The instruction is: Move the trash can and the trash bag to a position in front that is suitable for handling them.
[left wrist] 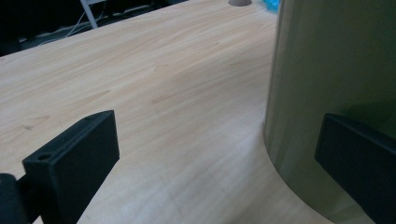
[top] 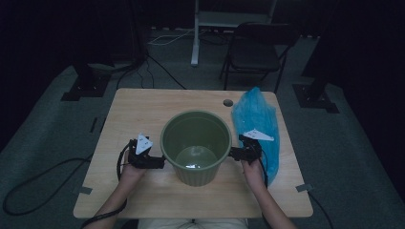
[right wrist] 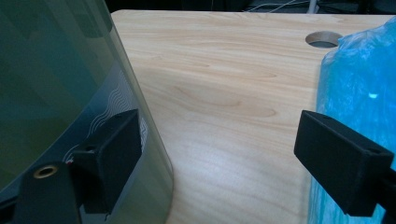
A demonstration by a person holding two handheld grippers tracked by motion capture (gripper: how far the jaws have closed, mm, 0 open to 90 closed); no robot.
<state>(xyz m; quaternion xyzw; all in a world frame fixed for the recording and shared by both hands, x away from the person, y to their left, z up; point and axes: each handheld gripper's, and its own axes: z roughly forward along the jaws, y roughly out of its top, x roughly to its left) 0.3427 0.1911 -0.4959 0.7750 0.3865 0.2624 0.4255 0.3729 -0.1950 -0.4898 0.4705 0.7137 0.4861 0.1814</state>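
Observation:
A green plastic bin point(top: 196, 143) stands upright near the middle of the wooden table point(top: 143, 107), with nothing inside it. My left gripper point(top: 160, 162) is at the bin's left side, low by its base, and is open. In the left gripper view the left gripper point(left wrist: 217, 130) has one jaw over bare wood and the other in front of the bin wall point(left wrist: 336, 70). My right gripper point(top: 234, 153) is at the bin's right side, open. In the right gripper view the right gripper point(right wrist: 219, 126) has one jaw against the bin point(right wrist: 56, 70) and the other by the blue plastic bag point(right wrist: 359, 70).
The crumpled blue bag point(top: 258, 124) lies along the table's right part. A round cable hole point(top: 228, 102) is at the far edge. A folding chair point(top: 255, 52) and stand bases stand on the floor beyond, with cables trailing at the left.

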